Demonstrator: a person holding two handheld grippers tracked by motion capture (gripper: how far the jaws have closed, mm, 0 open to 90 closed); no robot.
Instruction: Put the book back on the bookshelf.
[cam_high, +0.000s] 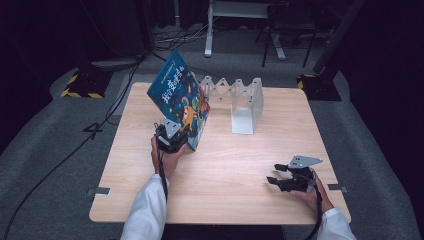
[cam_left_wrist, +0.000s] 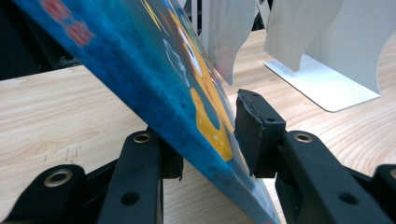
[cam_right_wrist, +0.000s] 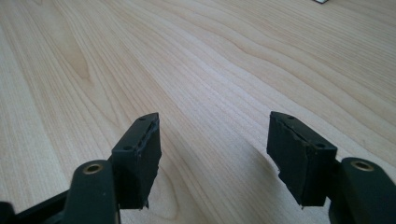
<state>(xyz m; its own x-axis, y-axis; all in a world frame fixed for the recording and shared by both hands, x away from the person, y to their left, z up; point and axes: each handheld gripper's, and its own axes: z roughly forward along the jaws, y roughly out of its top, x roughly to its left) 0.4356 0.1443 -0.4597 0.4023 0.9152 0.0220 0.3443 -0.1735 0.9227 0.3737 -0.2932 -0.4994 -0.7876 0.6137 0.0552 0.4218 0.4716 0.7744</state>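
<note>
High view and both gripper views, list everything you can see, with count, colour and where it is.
Book: one, blue cover with bright cartoon figures, tilted at the table's left middle, lower edge between the left jaws.
Book rack: one, white, expanding, at the table's far middle, right of the book.
Table: one, light wood, centre of the room.
Floor: grey carpet, with black cables at the left.
Left hand-held gripper: one, black, at the book's lower edge; the pad seems just clear of the cover.
Right hand-held gripper: one, black, open, empty, near the table's front right.
</note>
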